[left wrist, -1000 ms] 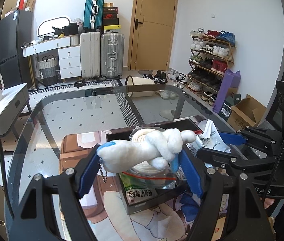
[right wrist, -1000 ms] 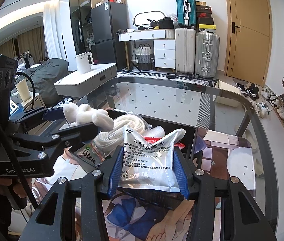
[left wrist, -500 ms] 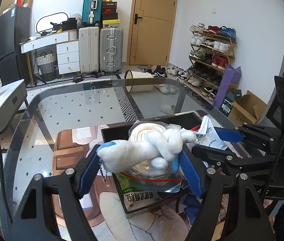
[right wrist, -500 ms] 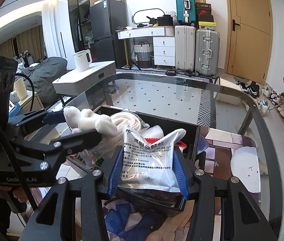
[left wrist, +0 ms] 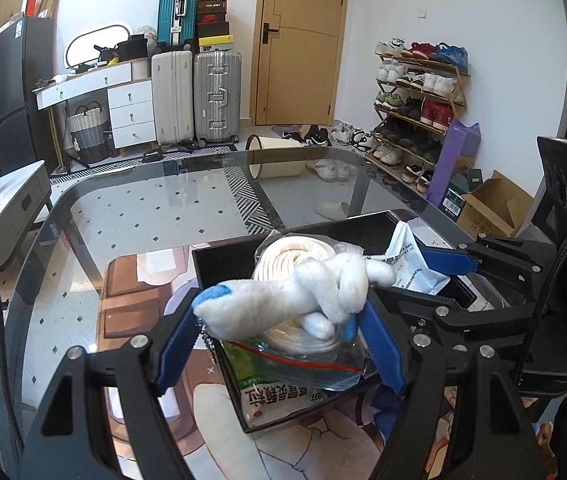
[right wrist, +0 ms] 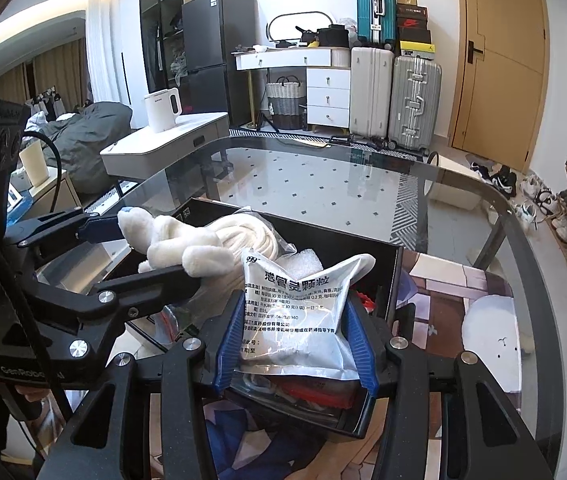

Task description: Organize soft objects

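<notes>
my left tongs [left wrist: 279, 332] clench a white plush toy [left wrist: 295, 300], my right tongs [right wrist: 295, 344] clench a white medicine sachet [right wrist: 299, 312]. both hang just over the black box [right wrist: 395, 276] on the glass surface [left wrist: 155, 216], where a bagged coil of white rope [left wrist: 299, 252] already lies. beyond, suitcases [left wrist: 215, 96] line the wall.

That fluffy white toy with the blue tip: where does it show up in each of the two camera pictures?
Left wrist view: the white plush toy lies across the lower middle, clamped by the left gripper.
Right wrist view: the same toy is at middle left.
Shared landmark: the black box below it.
</notes>
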`<state>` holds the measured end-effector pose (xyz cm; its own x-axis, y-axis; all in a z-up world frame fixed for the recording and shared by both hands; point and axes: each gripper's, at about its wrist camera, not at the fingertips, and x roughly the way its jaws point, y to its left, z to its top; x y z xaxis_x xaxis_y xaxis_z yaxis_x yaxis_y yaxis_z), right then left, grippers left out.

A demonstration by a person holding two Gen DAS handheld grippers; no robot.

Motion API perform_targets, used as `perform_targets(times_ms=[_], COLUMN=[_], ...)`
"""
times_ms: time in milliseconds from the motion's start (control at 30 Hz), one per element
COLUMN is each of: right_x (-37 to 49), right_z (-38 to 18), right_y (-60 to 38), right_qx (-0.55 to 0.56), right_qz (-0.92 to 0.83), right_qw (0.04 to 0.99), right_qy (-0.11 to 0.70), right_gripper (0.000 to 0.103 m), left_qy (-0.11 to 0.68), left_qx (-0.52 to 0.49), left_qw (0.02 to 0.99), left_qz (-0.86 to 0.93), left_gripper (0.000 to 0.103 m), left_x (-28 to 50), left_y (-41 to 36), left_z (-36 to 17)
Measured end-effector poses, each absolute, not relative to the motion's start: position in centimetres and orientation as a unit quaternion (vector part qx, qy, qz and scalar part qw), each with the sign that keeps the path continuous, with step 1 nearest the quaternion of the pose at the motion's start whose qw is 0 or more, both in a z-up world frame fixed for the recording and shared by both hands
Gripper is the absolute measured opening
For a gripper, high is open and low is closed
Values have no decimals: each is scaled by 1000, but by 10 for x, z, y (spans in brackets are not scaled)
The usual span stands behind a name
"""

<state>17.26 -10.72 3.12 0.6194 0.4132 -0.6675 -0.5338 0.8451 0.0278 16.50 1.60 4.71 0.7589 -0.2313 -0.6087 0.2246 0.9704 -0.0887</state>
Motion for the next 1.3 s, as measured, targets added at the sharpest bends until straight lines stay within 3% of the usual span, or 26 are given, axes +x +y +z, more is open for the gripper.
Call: perform_targets(times_ms=[100,467,567,1000,1300], right_x=[175,166,162,156,148], right_z=[31,40,43,48,54], right_y=[-106,-119,-131,-144,-151], right_qx=[-91,-97,-84,-76,-70], right_qz=[262,243,238,230,223], right_qw=[898,913,917,922,926], right_qy=[343,314,308,302,295], right_gripper=[49,85,89,91,91], left_qy=[326,326,325,333,328], left_qx=[-2,-9,-10,36,32], left_qw=[938,936,936,933,933], left_qz=[-121,-135,-131,-134,-144], left_gripper=[76,76,76,77,87], left_x=[164,156,156,157,146], left_y=[15,19,19,-4,-3], left_z=[47,48,49,40,46])
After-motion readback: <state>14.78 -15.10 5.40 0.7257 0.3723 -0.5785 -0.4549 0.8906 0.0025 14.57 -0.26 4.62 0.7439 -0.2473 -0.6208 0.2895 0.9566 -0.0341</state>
